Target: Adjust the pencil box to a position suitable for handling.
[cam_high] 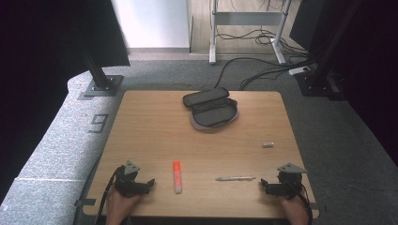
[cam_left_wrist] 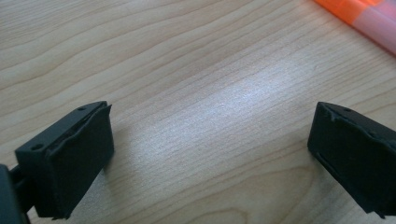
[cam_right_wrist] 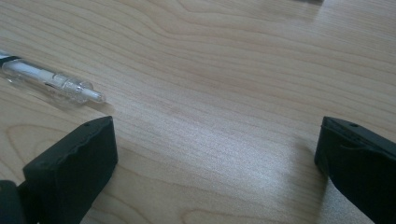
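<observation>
Your left tongs [cam_high: 149, 182] are sitting low at the near left corner of the surface [cam_high: 155, 131], jaws spread wide with nothing but bare wood between them. Your right tongs [cam_high: 263, 183] are at the near right corner, same deal: jaws wide apart, holding nothing.

The orange highlighter [cam_high: 177, 176] lies flat just to the right of your left tongs, running near-to-far, orange end pointing away from you. In the left gripper view it pokes in at the top right corner [cam_left_wrist: 369, 16], well clear of the jaws.

The pen [cam_high: 235, 178] lies crosswise just left of your right tongs, near but not touching. In the right gripper view its clear tip [cam_right_wrist: 51, 83] sits just above the left jaw, pointing in toward the gap.

Farther back, the dark pencil case [cam_high: 211, 108] lies unzipped and folded open near the far edge, and a small grey eraser-looking thing [cam_high: 268, 145] sits on its own toward the right side, well apart from everything.
</observation>
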### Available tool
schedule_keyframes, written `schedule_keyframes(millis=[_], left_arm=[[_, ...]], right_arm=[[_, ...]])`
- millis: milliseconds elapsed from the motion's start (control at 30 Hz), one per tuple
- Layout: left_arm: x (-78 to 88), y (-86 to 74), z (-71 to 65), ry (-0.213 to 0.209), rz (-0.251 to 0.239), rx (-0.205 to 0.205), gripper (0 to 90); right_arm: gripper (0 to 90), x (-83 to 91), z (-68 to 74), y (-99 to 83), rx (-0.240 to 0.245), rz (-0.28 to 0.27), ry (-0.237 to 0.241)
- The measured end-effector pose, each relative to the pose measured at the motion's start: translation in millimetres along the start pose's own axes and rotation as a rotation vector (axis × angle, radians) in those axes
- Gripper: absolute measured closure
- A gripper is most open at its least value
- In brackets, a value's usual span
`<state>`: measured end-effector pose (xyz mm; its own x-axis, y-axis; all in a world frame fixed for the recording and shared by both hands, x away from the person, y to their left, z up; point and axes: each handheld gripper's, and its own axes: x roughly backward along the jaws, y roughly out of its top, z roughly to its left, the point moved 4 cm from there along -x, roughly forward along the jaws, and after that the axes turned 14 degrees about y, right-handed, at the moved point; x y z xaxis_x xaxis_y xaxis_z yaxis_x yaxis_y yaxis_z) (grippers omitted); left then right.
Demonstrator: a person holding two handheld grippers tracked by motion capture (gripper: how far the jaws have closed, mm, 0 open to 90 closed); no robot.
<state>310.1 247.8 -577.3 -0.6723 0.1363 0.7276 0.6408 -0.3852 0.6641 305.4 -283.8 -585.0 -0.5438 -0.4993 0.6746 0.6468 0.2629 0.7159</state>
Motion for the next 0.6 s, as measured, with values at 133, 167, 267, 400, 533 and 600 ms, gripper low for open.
schedule_keyframes(millis=[133, 167, 267, 400, 533, 600], left_arm=[[2.6, 2.6, 0.4, -0.030, 0.003, 0.009, 4.1], [3.5, 4.4, 0.4, -0.035, 0.003, 0.011, 4.1], [6.4, 11.4, 0.3, -0.028, -0.005, -0.014, 4.6], [8.5, 27.0, -1.0, -0.064, -0.025, -0.015, 5.1], [7.4, 36.1, -2.7, -0.072, -0.043, -0.028, 5.2], [5.8, 41.9, -3.8, -0.076, -0.050, -0.039, 5.2]], right_arm=[[0.0, 0.0, 0.0, 0.0, 0.000, 0.000, 0.000], [0.0, 0.0, 0.0, 0.0, 0.000, 0.000, 0.000], [0.0, 0.0, 0.0, 0.0, 0.000, 0.000, 0.000], [0.0, 0.0, 0.0, 0.0, 0.000, 0.000, 0.000], [0.0, 0.0, 0.0, 0.0, 0.000, 0.000, 0.000], [0.0, 0.0, 0.0, 0.0, 0.000, 0.000, 0.000]])
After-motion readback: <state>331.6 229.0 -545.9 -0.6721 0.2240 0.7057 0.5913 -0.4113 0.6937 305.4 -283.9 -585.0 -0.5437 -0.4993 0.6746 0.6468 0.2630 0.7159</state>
